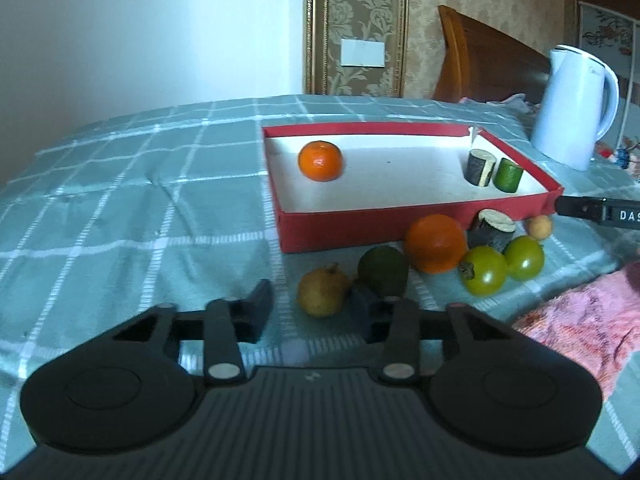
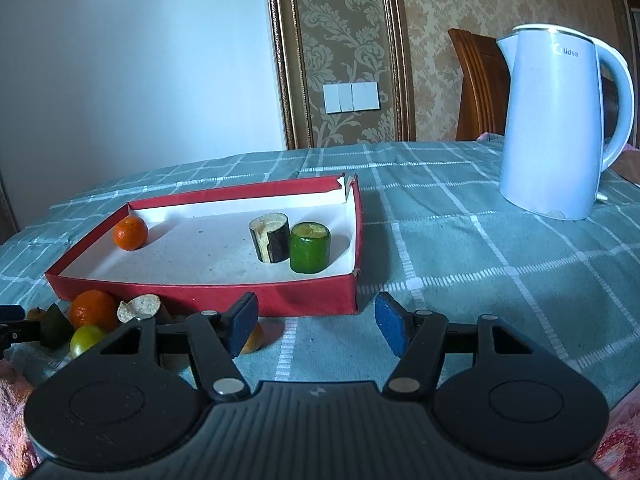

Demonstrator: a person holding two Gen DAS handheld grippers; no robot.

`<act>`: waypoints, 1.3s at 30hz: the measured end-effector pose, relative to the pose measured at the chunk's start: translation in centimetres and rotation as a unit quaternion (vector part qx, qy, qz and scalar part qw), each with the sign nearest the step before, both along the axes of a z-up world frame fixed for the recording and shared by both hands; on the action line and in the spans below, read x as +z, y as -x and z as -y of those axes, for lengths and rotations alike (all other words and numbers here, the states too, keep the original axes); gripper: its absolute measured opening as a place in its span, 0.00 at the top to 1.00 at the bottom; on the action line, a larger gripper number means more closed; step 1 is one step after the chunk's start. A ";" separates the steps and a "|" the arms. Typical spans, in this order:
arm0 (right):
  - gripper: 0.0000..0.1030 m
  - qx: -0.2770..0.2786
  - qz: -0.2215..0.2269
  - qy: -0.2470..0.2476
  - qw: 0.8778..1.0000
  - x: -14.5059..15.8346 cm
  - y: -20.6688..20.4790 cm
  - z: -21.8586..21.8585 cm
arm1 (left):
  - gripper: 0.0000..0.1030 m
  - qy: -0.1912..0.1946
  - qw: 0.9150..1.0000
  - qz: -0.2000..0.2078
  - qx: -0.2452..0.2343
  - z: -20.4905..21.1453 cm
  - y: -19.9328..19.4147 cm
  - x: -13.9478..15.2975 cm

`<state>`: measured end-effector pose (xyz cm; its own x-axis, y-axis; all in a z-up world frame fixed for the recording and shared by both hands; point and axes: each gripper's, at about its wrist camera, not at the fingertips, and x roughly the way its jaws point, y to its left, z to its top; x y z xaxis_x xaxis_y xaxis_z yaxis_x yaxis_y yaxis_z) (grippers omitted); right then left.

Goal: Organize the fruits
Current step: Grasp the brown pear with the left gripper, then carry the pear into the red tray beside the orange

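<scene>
My left gripper (image 1: 312, 298) is open around a small yellow pear (image 1: 322, 292). Its right finger is against the fruit, while a strip of cloth shows between the left finger and the fruit. Behind the pear lie a dark avocado (image 1: 382, 270), an orange (image 1: 434, 244), two green round fruits (image 1: 484, 276), a dark cut piece (image 1: 492, 230) and a small tan fruit (image 1: 540, 228). The red box (image 1: 320, 232) holds a mandarin (image 1: 320, 160), a dark cut cylinder (image 1: 478, 168) and a green one (image 1: 508, 174). My right gripper (image 2: 316, 316) is open and holds nothing, by the box's near right corner (image 2: 352, 292).
A white kettle (image 2: 560, 128) stands on the checked teal cloth (image 2: 460, 240) to the right of the box. A pink towel (image 1: 580, 320) lies at the near right. A wooden chair back (image 1: 480, 60) and a papered wall are behind the table.
</scene>
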<state>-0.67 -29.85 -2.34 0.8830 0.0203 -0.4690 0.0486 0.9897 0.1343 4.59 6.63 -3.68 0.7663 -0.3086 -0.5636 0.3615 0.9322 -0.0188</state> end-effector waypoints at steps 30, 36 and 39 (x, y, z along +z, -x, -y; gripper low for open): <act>0.36 0.004 -0.017 -0.012 1.000 -0.4 -0.4 0.1 | 0.75 -0.010 0.998 0.047 0.036 3.4 -3.4 3.9; 0.36 0.004 -0.019 -0.012 1.000 -0.4 -0.5 0.2 | 0.75 -0.023 0.998 0.042 0.043 5.1 -6.5 3.6; 0.36 0.005 -0.021 -0.013 1.000 -0.5 -0.5 0.2 | 0.75 -0.023 0.998 0.029 0.052 5.4 -8.1 3.0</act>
<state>-0.13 -30.02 -2.79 0.8627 0.0420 -0.5040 0.0443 0.9865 0.1579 12.71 1.21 -0.69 0.8241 -0.2002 -0.5299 0.2620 0.9641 0.0432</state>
